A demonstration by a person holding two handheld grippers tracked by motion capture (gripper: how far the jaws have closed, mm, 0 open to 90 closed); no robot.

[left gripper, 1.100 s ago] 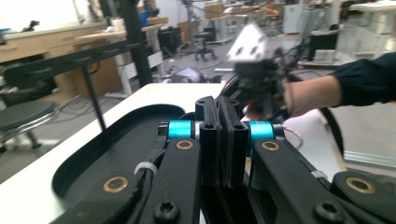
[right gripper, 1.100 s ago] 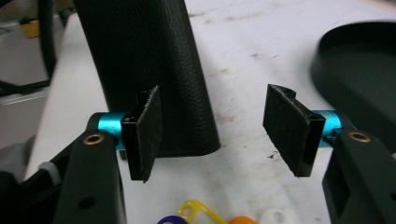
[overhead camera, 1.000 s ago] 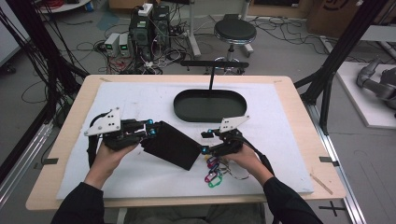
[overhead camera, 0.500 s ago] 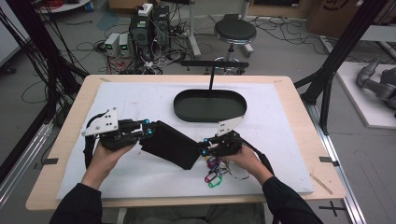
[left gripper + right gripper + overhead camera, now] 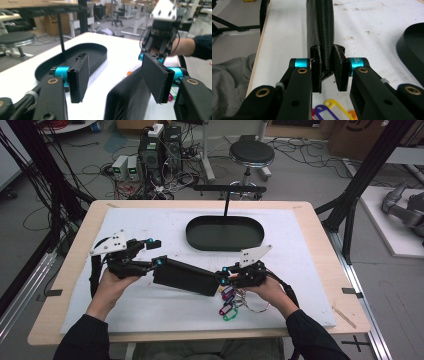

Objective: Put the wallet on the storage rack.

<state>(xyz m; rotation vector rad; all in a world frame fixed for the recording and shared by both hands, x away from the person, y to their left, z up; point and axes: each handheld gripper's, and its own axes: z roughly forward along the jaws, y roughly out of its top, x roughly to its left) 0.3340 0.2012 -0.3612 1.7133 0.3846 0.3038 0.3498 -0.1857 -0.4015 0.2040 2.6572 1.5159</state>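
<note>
A: We begin with the largest element, the table (image 5: 320, 235), covered by a white mat. On its far half rests the black oval tray (image 5: 225, 233), with a thin post rising from its back rim.

B: Next we note the black pouch (image 5: 186, 276), a flat textured case lying across the middle of the mat, between the two hands and in front of the tray. In the right gripper view the pouch (image 5: 322, 32) stands on edge, running away from the camera.

A: We label the left gripper (image 5: 156, 252), at the pouch's left end. Its jaws have just been opening and now stand apart; in the left gripper view the left gripper (image 5: 120, 75) shows the pouch (image 5: 127, 100) in the gap, close by one pad, and we see no clamping.

B: The right gripper (image 5: 220, 276) has just been closing, and in its own view the right gripper (image 5: 328, 71) has its pads pressed on the pouch's near end.

A: Smallest, the coloured key tags (image 5: 227, 304) lie on the mat just beneath the right hand (image 5: 270, 290).
</note>
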